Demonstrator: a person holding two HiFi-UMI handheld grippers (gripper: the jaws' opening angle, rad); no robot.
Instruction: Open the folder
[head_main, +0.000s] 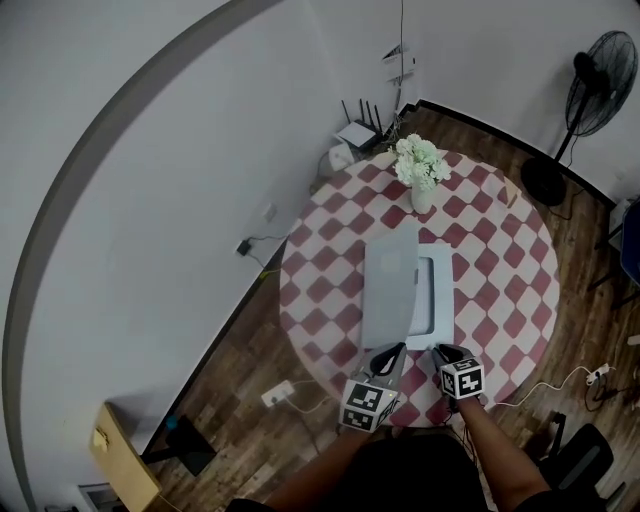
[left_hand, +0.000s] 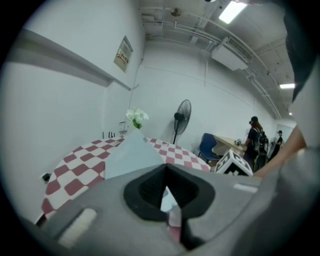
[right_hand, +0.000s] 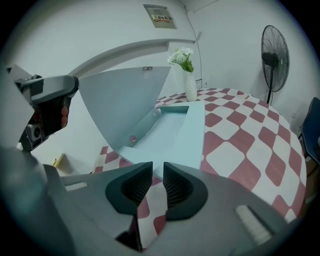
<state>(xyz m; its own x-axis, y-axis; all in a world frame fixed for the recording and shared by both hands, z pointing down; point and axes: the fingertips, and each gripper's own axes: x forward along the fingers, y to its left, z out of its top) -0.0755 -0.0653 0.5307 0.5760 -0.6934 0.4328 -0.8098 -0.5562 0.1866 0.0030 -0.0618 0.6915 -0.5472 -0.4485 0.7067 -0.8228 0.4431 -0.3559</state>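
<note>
A pale grey-blue folder lies in the middle of the round table with the red-and-white checked cloth. Its front cover is lifted and stands tilted up on the left side. My left gripper is shut on the near edge of that cover, which runs away from its jaws. In the right gripper view the raised cover fans up over the folder's inside. My right gripper hovers at the near table edge, jaws a narrow gap apart, nothing between them.
A white vase of flowers stands at the far side of the table. On the floor are a standing fan, a router by the wall and cables. People and a blue chair are far off.
</note>
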